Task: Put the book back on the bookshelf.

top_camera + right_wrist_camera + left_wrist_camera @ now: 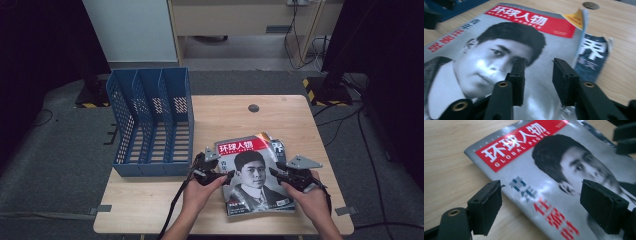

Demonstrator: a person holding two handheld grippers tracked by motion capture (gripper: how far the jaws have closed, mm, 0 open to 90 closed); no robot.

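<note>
Rack point(150, 120): blue, three slots, standing on the left part of the table point(215, 115), its open fronts toward the person.
Left hand point(197, 192): comes in from the bottom edge and holds the left gripper just off the rack's near right corner.
Left gripper point(227, 176): at the magazine's left edge, pointing right across it. In the left gripper view point(540, 197) the jaws stand wide apart, one over bare wood beside the cover's edge and the other over the cover; nothing is held between them.
Magazine point(252, 172): lies flat on the near right part of the table, cover up, with a red title band at its far end and a black-and-white portrait below. It sits between the two grippers. A second issue point(591, 56) peeks out from under it along the right side, its upper corner curled.
Right gripper point(274, 172): at the magazine's right edge, pointing left. In the right gripper view point(537, 80) the jaws are partly open with a narrow gap, hovering over the cover, gripping nothing.
Right hand point(310, 195): wrapped round that gripper, near the table's front right.
Hole point(253, 108): a small dark round grommet in the tabletop beyond the magazine.
</note>
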